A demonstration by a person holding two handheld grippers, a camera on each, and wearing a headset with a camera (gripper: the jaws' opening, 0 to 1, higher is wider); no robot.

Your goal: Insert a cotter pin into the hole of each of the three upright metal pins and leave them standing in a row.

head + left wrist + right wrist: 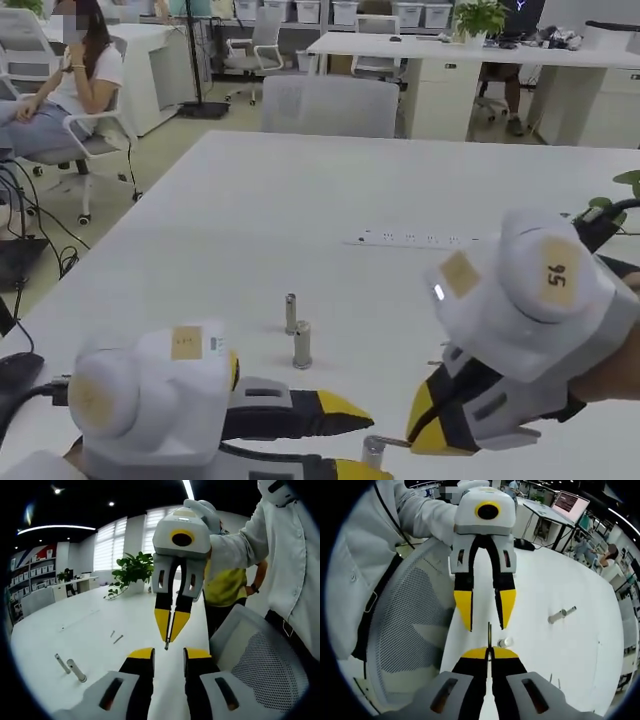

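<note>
Shows cotter pin (489, 634) pinched between pressed-together jaws of right gripper (412, 440), tip just beside nearest metal pin (372, 450); left gripper (170, 654) jaws spread either side of that pin, not clamping. Risks toppling it through a sideways push from a misaligned tip.

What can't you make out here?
Head view: the base of the nearest metal pin is hidden by the left gripper at the bottom edge.
Its hole: too small in every view.
Right gripper view: the cotter pin in the right gripper is too thin to tell if it has entered.
</note>
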